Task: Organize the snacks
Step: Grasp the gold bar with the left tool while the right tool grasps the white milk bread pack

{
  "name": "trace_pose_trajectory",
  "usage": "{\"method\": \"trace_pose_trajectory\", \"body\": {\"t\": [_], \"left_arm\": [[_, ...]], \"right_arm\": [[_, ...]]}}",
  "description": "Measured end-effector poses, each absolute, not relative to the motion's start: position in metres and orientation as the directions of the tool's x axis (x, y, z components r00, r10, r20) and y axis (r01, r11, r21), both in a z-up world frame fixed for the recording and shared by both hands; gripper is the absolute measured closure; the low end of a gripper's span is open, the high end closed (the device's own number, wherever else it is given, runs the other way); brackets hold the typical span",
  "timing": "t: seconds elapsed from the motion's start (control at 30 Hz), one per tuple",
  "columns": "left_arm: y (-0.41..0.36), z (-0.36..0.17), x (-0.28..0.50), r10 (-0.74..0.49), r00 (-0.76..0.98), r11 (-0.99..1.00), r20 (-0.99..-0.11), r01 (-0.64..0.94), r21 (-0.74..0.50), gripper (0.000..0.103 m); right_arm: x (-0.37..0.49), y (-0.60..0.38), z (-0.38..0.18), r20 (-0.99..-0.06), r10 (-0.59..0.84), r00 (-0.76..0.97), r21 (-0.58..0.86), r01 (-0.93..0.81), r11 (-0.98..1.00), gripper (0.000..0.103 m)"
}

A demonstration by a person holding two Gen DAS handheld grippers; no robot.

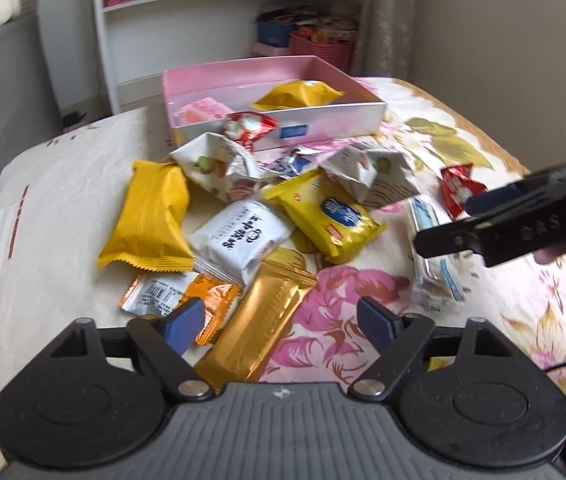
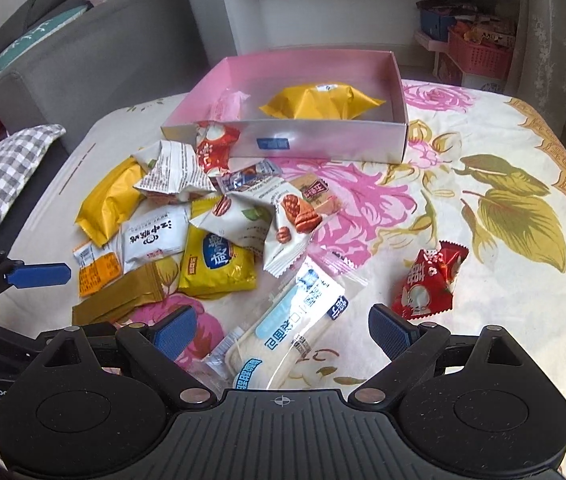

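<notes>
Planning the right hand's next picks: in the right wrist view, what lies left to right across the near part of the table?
Gold bar packet → yellow packet with blue label → long clear-wrapped bread → red triangular packet.

We see a cream tablecloth printed with pink roses and olive leaves. The open box is pink inside, its outer wall silvery-white with a small blue label. Within it lies a yellow packet. Nearby we note a gold bar wrapper, a white packet with black characters, a red-and-white candy wrapper, and a clear pale-blue bread wrapper. Gripper pads appear blue; the blurred shelf baskets seem pink.
</notes>
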State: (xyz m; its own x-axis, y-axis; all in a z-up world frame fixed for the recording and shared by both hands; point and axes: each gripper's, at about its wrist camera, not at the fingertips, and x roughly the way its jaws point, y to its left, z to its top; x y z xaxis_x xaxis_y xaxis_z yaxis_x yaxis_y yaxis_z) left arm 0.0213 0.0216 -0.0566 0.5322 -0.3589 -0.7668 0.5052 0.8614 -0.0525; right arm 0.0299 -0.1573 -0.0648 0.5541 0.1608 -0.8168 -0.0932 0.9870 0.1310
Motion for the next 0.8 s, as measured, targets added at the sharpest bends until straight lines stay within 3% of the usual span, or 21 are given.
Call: {"method": "trace_pose_trajectory", "body": {"t": [0.13,0.23,0.8], "left_arm": [[0.022,-0.063,0.024,-0.369,0.492,0.842,-0.789,0.536,-0.060,0.044],[0.024,-0.068,0.029,-0.362,0.474,0.842,-0.803,0.535,-0.065,0.049],[0.019,-0.074,0.030,-0.331,0.408,0.848,-0.851,0.524,-0.078,0.053]], "right_arm": [[0.032,-0.156,-0.073,-0.827,0.153,0.541,0.133,-0.075,0.988,0.008],[0.034,-0.156,-0.078,-0.832,0.148,0.535,0.136,-0.061,0.989,0.008],[0.035,-0.150,-0.094,-0.873,0.045,0.485,0.003,-0.087,0.996,0.008]]}}
